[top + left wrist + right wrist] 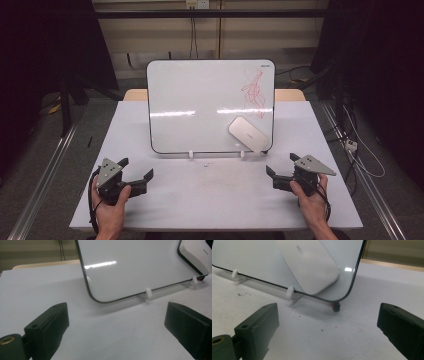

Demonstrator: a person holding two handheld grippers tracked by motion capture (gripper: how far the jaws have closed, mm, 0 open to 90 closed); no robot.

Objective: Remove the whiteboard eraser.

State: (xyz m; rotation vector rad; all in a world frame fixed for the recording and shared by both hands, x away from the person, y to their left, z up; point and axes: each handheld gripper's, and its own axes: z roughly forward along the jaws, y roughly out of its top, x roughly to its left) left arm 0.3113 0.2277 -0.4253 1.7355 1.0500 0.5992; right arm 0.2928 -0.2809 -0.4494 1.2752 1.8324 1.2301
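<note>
A white whiteboard (200, 105) with a thin black rim stands near-upright on the table's far half, held by small white clip feet (191, 154). Red scribble (254, 92) marks its upper right area. A white rounded eraser (247, 134) clings to its lower right corner, large in the right gripper view (309, 265) and at the top right of the left gripper view (197, 252). My left gripper (136, 168) rests at the front left, open and empty (117, 322). My right gripper (281, 163) sits at the front right, open and empty (328, 325). Both stand apart from the board.
The white table (210, 200) has bare room between the grippers. A small dark and red object (335, 306) pokes out under the board's lower right corner. Tiny dark specks (243, 293) lie near a foot. Cables (360, 150) trail on the floor at the right.
</note>
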